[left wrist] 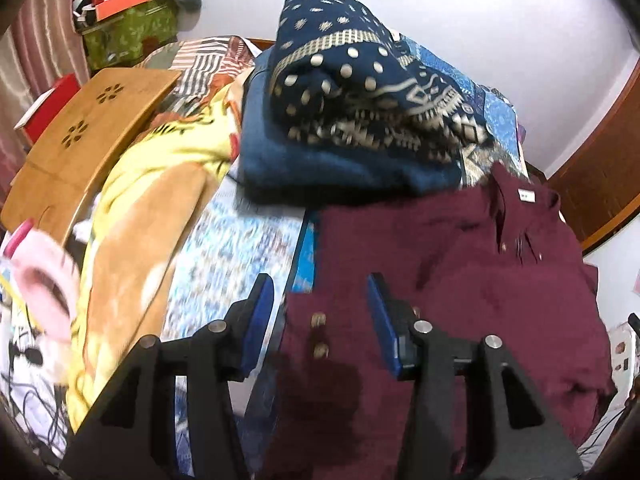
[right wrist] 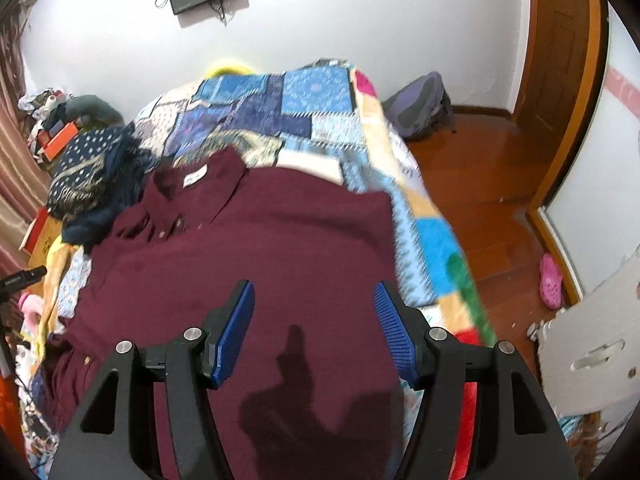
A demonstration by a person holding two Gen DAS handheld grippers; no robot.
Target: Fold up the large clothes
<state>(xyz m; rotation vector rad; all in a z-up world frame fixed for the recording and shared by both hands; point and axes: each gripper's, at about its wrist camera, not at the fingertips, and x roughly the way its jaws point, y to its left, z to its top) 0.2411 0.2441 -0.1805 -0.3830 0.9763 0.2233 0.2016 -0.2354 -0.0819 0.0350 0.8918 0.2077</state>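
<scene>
A maroon button-up shirt (left wrist: 460, 280) lies spread on the patchwork bedspread (left wrist: 236, 248), collar and white label at the far end. My left gripper (left wrist: 320, 292) hovers over the shirt's left edge, jaws apart, no cloth between the blue pads (left wrist: 256, 320). In the right wrist view the same shirt (right wrist: 260, 248) fills the middle of the bed (right wrist: 304, 120). My right gripper (right wrist: 314, 300) hangs above the shirt's near part, blue pads (right wrist: 236, 328) spread wide, holding nothing. Its shadow falls on the cloth.
A navy patterned cloth pile (left wrist: 360, 92) sits on folded blue fabric behind the shirt. A yellow-orange blanket (left wrist: 152, 208) and a wooden lap tray (left wrist: 88, 128) lie to the left. Wood floor (right wrist: 500, 184), a backpack (right wrist: 420, 108) and a pink shoe (right wrist: 550, 280) are to the right.
</scene>
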